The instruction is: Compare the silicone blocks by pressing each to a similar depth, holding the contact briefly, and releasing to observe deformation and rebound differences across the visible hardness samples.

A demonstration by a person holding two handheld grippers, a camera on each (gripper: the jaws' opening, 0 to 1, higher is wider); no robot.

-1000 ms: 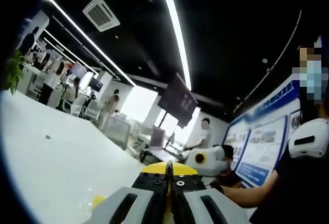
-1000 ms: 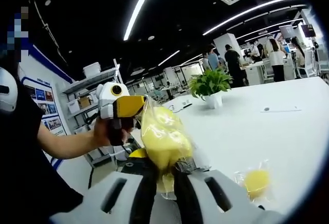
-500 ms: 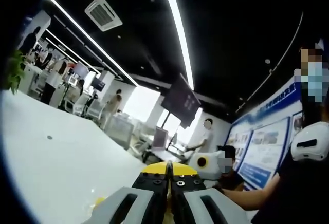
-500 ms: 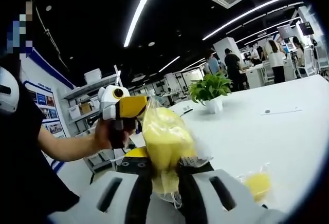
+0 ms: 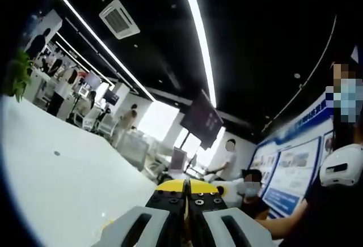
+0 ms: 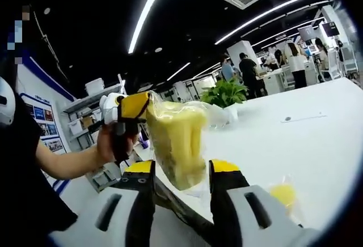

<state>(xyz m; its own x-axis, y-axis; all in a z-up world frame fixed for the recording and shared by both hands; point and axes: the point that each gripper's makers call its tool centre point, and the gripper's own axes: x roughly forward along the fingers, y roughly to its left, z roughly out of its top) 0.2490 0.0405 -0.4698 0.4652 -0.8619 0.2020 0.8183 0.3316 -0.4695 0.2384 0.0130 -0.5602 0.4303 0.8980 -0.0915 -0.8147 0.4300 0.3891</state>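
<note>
1. Fingers of the right gripper [image 6: 181,170] are seen spread wide in the right gripper view, with the yellow-tipped pair standing on either side of a bagged yellow silicone block [image 6: 177,142] and no firm contact to be made out on either side.
2. Fingers of the left gripper [image 5: 186,187] are seen pressed together in the left gripper view, with no gap between the yellow tips; in the right gripper view the same gripper is seen clamped on the top edge of the block's clear bag, so the block is hung from it above the white table [image 6: 295,145].
3. The block's long axis is held roughly upright, slightly tilted, and its lower end hangs between the right gripper's open fingers, a little nearer the left-hand finger than the other.
4. The coming press is judged to turn on this: the block lies directly between the right fingers, so a closing stroke would be made across its short axis. The right gripper is the nearer one for pressing, while the left serves as the hanger.
5. A second bagged yellow sample [image 6: 282,193] is seen lying on the table, just beyond the right-hand finger and toward the near edge, well apart from the held block.
6. A potted plant [image 6: 226,95] is seen standing farther back on the table.
</note>
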